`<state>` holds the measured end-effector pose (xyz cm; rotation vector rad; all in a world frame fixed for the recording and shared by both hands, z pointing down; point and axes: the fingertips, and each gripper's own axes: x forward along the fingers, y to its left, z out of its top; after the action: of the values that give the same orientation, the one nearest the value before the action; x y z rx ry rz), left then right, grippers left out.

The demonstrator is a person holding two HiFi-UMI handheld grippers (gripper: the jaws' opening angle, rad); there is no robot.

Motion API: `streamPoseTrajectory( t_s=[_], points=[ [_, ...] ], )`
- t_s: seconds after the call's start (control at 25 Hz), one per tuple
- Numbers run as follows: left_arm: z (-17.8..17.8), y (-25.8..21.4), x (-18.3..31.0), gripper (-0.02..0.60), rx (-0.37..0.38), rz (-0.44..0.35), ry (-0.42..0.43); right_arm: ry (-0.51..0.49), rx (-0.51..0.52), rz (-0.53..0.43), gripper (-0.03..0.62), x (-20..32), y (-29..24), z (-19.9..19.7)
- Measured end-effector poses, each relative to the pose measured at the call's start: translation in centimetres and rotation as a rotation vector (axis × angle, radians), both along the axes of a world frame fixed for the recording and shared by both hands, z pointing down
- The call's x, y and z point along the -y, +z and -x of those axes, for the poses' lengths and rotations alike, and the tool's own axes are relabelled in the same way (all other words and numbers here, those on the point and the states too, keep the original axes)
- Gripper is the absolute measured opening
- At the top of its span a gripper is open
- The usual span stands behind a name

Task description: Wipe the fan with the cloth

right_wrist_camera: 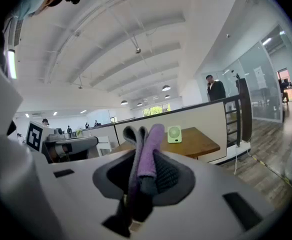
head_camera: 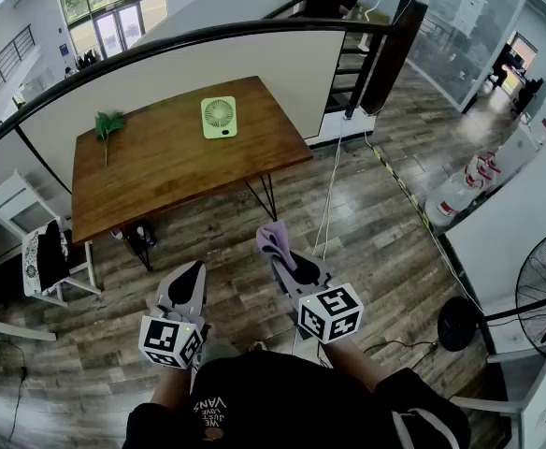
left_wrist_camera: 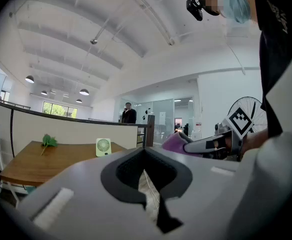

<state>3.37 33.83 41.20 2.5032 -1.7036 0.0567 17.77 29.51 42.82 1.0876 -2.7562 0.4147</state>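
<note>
A small pale green fan stands on the far side of the brown wooden table; it also shows as the fan and the fan in the gripper views. My right gripper is shut on a folded purple cloth, whose folds stick up between the jaws as the cloth. My left gripper is shut with nothing in it. Both grippers hang over the floor, well short of the table.
A green leafy sprig lies at the table's left end. A white chair stands at the left. A large pedestal fan and water bottles are at the right. A railing and stairs run behind the table.
</note>
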Motion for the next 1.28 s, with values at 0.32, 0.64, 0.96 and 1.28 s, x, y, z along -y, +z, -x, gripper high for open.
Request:
streamPoseTrajectory(
  t_s=[0.32,0.64,0.96,1.28],
  points=[
    [0.1,0.4,0.7,0.011,-0.015,0.008,-0.005,-0.024,0.062,0.015,0.097,0.8,-0.2,0.5],
    [0.4,1.4,2.9,0.011,-0.045,0.032,0.023,-0.021,0.048,0.047,0.097,2.7,1.0,1.4],
    [2.6,2.4,8.1,0.011,-0.067,0.05,0.044,0.006,0.028,0.077,0.097,7.3,1.9,3.4],
    [6.3,2.6,16.4,0.011,-0.083,0.065,0.099,0.056,0.002,0.089,0.097,14.8,1.8,7.0]
  ],
)
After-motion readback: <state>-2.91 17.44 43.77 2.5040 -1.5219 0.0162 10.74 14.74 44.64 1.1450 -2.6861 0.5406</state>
